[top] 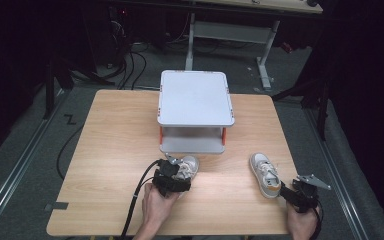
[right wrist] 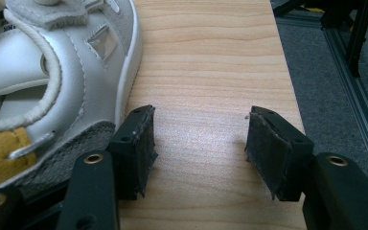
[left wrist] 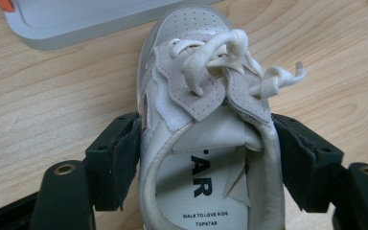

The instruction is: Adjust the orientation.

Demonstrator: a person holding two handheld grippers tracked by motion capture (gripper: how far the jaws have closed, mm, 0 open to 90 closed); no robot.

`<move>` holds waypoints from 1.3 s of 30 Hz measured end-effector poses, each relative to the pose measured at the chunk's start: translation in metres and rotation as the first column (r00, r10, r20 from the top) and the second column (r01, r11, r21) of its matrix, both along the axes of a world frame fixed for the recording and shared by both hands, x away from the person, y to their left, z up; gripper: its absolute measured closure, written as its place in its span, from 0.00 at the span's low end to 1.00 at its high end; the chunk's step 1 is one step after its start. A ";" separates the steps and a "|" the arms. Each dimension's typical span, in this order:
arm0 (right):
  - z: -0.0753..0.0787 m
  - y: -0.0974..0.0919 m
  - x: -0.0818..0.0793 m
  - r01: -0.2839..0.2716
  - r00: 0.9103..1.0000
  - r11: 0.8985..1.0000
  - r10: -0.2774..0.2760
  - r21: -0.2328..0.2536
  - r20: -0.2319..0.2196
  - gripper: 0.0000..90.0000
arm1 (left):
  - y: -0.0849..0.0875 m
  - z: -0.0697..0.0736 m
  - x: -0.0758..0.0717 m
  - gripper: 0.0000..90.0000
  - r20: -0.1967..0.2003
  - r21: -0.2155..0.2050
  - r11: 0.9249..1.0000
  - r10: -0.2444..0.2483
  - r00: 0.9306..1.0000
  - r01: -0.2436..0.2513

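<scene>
While the person's two hands rest at the near edge of the wooden table [top: 115, 135], each one holds a gripper. The left gripper [left wrist: 206, 158] has a small white shoe [left wrist: 206, 120] between its black jaws; they stand at the shoe's sides, but whether the pads press on it I cannot tell. This shoe sits on the table with its toe near a grey shelf stand [top: 195, 97] (the laces are tied in a knot). The right gripper [right wrist: 199, 143] is spread wide with just bare wood between its jaws. A second white shoe [top: 265, 172] lies just beside it. Farther back, the stand rests on the table.
</scene>
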State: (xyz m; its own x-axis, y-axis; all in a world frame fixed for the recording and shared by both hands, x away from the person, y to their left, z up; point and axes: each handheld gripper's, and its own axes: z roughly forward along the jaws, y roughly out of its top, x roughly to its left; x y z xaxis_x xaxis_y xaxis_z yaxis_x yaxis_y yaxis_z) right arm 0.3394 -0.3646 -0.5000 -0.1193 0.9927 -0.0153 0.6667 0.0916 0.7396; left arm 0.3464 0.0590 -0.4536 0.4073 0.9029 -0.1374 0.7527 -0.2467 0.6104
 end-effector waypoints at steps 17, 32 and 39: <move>0.000 0.000 0.000 0.001 1.000 1.000 -0.001 0.002 -0.001 0.48 | 0.016 0.004 0.001 0.22 0.055 -0.098 0.994 -0.041 0.998 0.047; 0.000 0.000 0.000 0.001 1.000 1.000 -0.001 0.002 -0.001 0.48 | 0.050 0.006 0.004 0.27 0.119 -0.123 0.992 -0.007 0.993 0.022; 0.000 0.000 0.000 0.000 1.000 1.000 0.000 0.003 -0.001 0.48 | 0.074 0.005 0.004 0.29 0.146 -0.109 0.994 0.037 0.989 -0.021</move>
